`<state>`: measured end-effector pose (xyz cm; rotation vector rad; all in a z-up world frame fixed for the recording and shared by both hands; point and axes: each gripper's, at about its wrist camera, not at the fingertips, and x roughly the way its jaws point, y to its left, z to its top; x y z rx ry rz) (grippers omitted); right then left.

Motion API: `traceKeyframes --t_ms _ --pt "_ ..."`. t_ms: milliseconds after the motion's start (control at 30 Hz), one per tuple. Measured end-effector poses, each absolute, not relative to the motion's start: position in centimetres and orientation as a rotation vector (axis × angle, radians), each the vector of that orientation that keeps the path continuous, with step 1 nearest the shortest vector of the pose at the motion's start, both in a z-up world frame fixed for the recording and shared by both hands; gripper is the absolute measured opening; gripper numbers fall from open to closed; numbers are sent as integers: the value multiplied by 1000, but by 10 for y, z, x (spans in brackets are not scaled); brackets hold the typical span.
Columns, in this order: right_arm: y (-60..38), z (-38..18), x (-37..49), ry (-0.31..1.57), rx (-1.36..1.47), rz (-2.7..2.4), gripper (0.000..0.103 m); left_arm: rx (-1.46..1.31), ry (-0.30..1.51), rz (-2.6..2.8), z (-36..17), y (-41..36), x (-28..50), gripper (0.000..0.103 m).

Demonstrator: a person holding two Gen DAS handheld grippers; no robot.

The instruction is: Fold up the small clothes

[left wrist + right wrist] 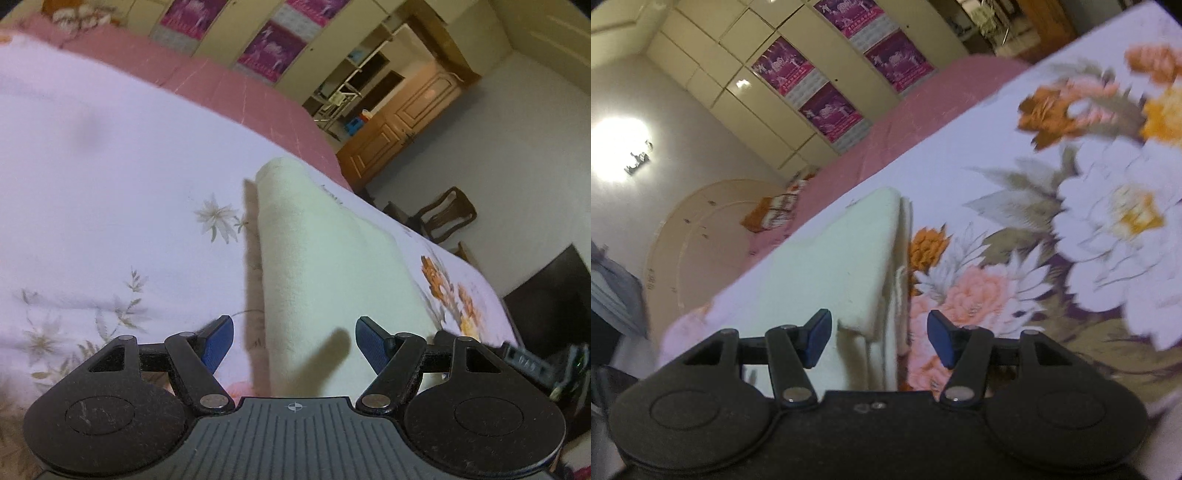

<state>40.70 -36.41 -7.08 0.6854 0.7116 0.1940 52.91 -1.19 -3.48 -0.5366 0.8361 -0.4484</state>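
Across the bed (110, 155) lies a white sheet printed with flowers, pale sprigs on one part and large orange, peach and white blooms on another, with a pink cover (229, 92) running along its far edge. Behind the bed stands a cream wardrobe (713, 70) carrying purple posters (783, 68).

On the sheet rests the folded cream cloth (325, 266), a long, narrow stack of layers. Seen from the left wrist camera, it stretches from six o'clock up toward twelve, narrowing with distance. Seen from the right wrist camera, its layered edge (901, 266) runs up the middle, with the big blooms at three o'clock.

Left tongs (294, 339) hover just above the near end of the cloth, blue pads wide apart, with nothing between them. Right tongs (879, 338) hover over the cloth's near corner, pads also apart and not pressing on the fabric. Both views are tilted and slightly blurred.
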Motion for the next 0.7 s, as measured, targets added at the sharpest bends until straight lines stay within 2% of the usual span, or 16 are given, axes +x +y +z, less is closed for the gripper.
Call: traceKeyframes --t_ms 233,400,433,567,700 --pt "-360 -80 419 741 675 233 57 -515 846 -470 -41 -24 538 73" --pt "-352 -76 433 771 622 250 55 -460 870 -526 -36 -40 545 73" --pt "-350 -74 435 781 609 258 52 -450 875 -536 -33 -39 546 73" --pt "-354 -73 433 803 589 293 46 -425 878 -541 -33 -36 549 63" --pt "-352 -76 438 795 603 298 45 -345 864 -502 -29 -52 554 54"
